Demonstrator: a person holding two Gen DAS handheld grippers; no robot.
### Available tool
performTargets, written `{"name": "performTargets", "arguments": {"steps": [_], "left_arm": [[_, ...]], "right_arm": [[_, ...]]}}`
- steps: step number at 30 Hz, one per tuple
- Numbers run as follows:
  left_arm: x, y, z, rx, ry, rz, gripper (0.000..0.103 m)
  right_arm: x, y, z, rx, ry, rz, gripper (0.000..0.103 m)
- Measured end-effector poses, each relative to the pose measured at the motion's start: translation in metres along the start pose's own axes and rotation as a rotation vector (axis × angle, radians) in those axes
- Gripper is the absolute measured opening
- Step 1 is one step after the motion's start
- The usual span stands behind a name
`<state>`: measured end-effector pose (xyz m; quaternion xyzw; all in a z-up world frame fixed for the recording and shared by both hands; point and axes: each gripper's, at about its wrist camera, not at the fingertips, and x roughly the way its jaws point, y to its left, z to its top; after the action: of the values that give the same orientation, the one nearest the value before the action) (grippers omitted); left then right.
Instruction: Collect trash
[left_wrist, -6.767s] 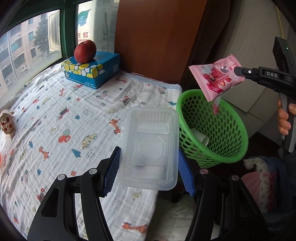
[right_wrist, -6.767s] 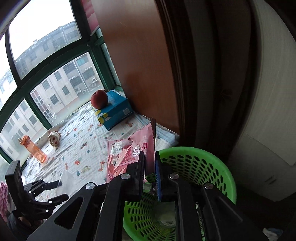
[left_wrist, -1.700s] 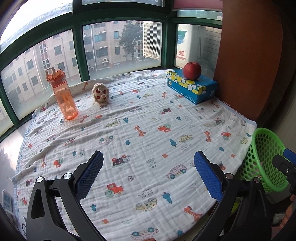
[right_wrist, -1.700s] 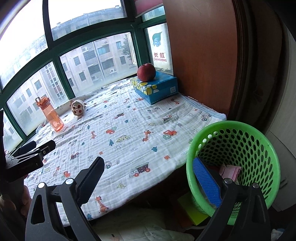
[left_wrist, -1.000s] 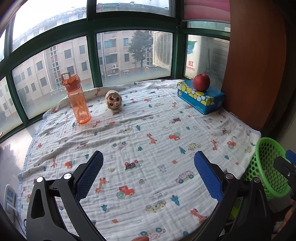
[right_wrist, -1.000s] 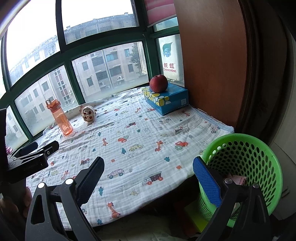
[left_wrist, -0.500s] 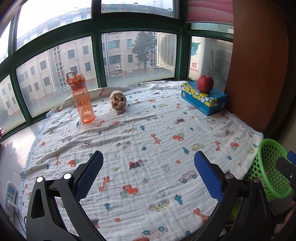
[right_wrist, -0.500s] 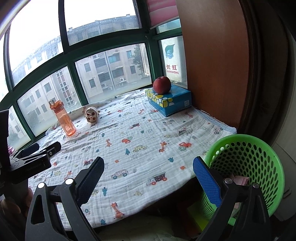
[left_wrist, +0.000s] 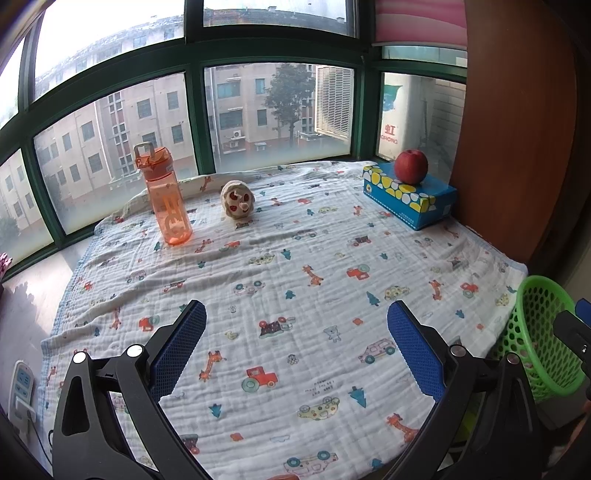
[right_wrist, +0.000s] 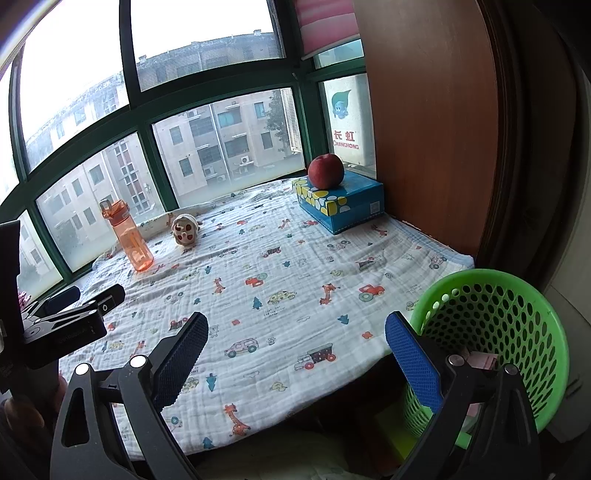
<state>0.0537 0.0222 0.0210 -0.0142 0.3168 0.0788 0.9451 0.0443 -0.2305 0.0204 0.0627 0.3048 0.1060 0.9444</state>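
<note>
A green mesh basket stands off the right edge of the cloth-covered ledge; a bit of pink wrapper shows inside it. The basket also shows at the right edge of the left wrist view. My left gripper is open and empty, held above the near part of the printed cloth. My right gripper is open and empty, above the cloth's front edge, its right finger beside the basket. The left gripper also shows at the left of the right wrist view.
An orange bottle and a small round toy stand near the window. A blue tissue box with a red apple on it sits at the back right by a brown wooden panel. A power strip lies at the far left.
Both grippers have drawn back and tilted up from the ledge, so more of the window and cloth shows. Both stay open and empty. Nothing on the cloth moved.
</note>
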Motion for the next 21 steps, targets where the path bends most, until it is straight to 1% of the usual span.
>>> {"name": "performTargets", "arguments": {"steps": [21], "left_arm": [[0.0019, -0.0004, -0.0032, 0.000, 0.009, 0.005, 0.097]], "right_arm": [[0.0010, 0.0029, -0.0005, 0.000, 0.004, 0.004, 0.093]]}}
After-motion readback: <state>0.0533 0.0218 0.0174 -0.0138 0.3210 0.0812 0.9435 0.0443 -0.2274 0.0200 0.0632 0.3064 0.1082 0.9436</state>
